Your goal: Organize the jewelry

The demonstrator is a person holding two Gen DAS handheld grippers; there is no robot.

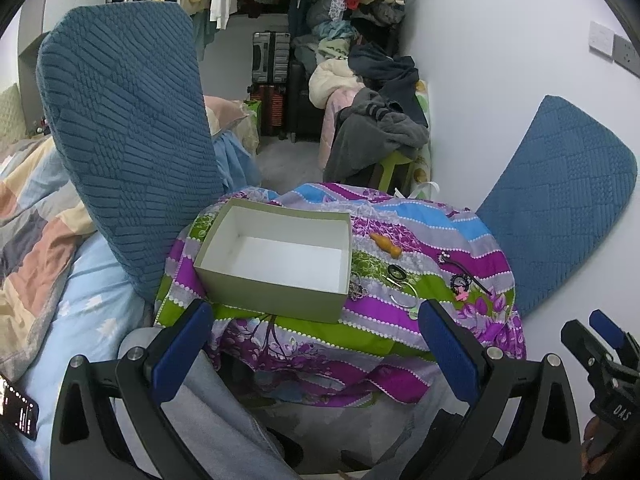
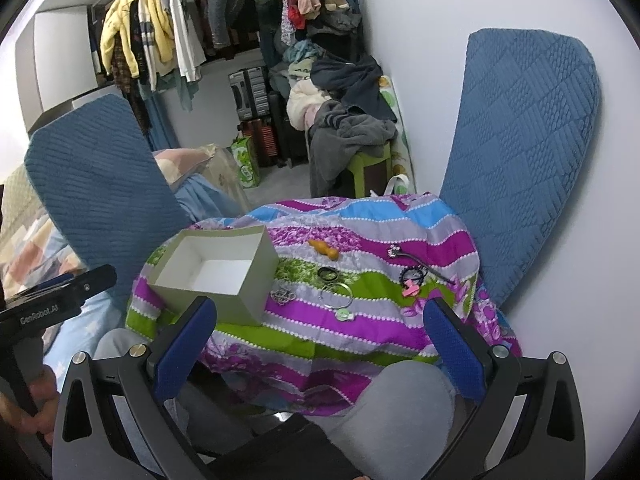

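Both the left gripper (image 1: 316,320) and right gripper (image 2: 320,316) gape wide, empty, short of the open white-lined cardboard box (image 1: 276,260); the tangled silver chain (image 2: 282,295) beside it is indistinct.

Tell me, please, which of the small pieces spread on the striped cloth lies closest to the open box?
The tangled silvery chain piece lies right beside the grey-green cardboard box; the orange wooden piece and thin silver bangle lie farther right.

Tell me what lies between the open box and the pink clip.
Right wrist view: between the box and pink clip lie a silver chain, black ring and bangle.
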